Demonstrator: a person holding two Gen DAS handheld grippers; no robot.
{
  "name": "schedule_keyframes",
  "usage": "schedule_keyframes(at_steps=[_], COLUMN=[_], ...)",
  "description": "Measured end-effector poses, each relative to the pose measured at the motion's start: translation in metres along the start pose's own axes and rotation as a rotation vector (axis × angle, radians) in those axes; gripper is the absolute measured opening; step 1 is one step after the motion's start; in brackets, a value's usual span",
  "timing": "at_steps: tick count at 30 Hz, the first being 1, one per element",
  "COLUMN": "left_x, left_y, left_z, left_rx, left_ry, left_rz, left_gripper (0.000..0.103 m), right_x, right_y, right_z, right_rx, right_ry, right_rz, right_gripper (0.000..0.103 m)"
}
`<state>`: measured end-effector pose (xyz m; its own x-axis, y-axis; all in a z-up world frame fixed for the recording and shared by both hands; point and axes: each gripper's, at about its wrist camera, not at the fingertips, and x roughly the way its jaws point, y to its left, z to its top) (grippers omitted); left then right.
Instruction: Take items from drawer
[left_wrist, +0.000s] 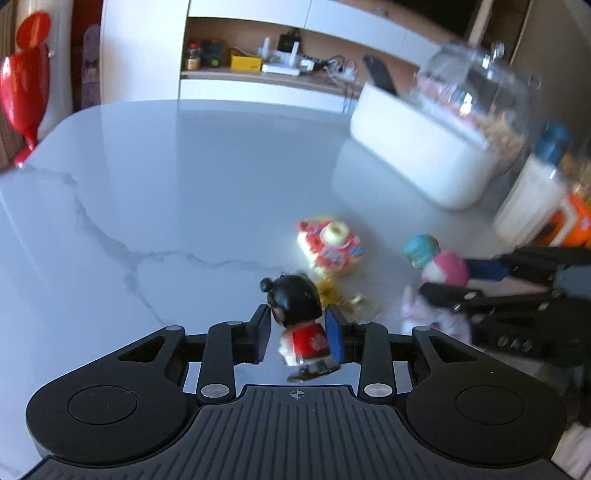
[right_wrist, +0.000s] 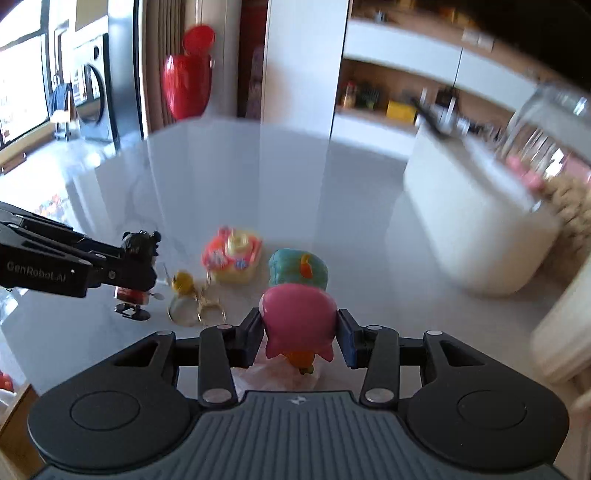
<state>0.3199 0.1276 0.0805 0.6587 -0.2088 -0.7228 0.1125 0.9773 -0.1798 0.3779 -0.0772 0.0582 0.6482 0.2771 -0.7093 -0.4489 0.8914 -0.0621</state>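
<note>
A small doll (left_wrist: 299, 325) with black hair and a red dress stands between the blue pads of my left gripper (left_wrist: 299, 330), which is shut on it. In the right wrist view the same doll (right_wrist: 138, 258) has its black base on or just above the tabletop. My right gripper (right_wrist: 301, 332) is shut on a figure (right_wrist: 299, 314) with a pink body and a teal head. The left wrist view shows that figure (left_wrist: 443, 264) held to the right of the doll. No drawer is in view.
On the pale marble table (left_wrist: 166, 203) lie a red-and-yellow toy (right_wrist: 231, 258) and a yellow keychain with a gold clasp (right_wrist: 183, 282). A white box (right_wrist: 476, 221), a glass jar (left_wrist: 480, 85) and a blue-capped bottle (left_wrist: 535, 184) stand at the right. A red vase (right_wrist: 188, 85) stands beyond the far edge.
</note>
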Motion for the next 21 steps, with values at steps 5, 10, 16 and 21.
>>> schedule_keyframes(at_steps=[5,10,16,21], left_x=[-0.004,-0.04,-0.081,-0.076], left_y=[-0.008,-0.028,-0.063,-0.092], left_z=[-0.008,-0.013,-0.052,-0.098], left_rx=[0.044,0.105,0.22,0.323], left_ry=[-0.067,-0.161,-0.153,0.03], left_rz=[0.034,0.008,-0.135,-0.26], left_gripper=[0.035,0.035,0.035,0.036], right_x=[-0.01,-0.062,-0.126,-0.143], right_y=[-0.003,-0.007,-0.01,0.001], right_z=[-0.006,-0.007,-0.05,-0.101], right_rx=[0.04,0.056,0.037,-0.029], right_ry=[-0.02,-0.117,-0.177,-0.094], right_rz=[0.003,0.022,0.105,0.193], right_gripper=[0.043,0.044,0.056,0.058])
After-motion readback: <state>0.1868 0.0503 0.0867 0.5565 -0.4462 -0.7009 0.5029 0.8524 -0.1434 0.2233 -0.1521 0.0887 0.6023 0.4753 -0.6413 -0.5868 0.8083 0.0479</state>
